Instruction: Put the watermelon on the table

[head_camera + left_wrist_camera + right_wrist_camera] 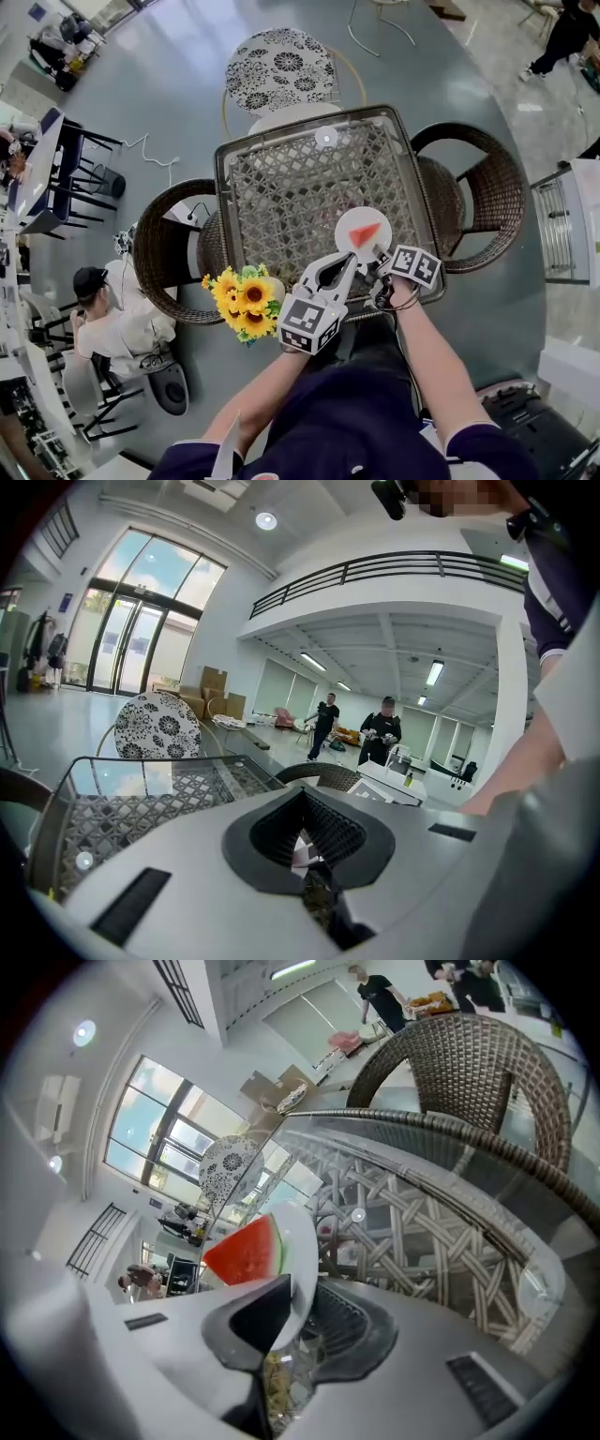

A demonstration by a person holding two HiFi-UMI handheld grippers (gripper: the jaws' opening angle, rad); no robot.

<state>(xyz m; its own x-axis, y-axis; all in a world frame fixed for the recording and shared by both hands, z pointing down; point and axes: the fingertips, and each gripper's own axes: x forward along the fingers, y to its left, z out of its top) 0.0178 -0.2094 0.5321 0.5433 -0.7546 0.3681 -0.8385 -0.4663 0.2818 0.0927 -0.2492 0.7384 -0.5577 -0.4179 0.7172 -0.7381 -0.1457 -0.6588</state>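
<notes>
Right gripper view shows watermelon (246,1251), its plate (300,1241) between tool (302,1302) jaws.

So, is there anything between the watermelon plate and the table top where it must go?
Nothing visible. The plate with the watermelon is over bare glass of the table; the sunflowers stand aside, by the near left corner.

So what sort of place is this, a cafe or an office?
Likely a large office or showroom lobby with a lounge corner: tall glass entrance doors, an upper balcony with a railing, and wicker chairs around a glass-topped table.
</notes>
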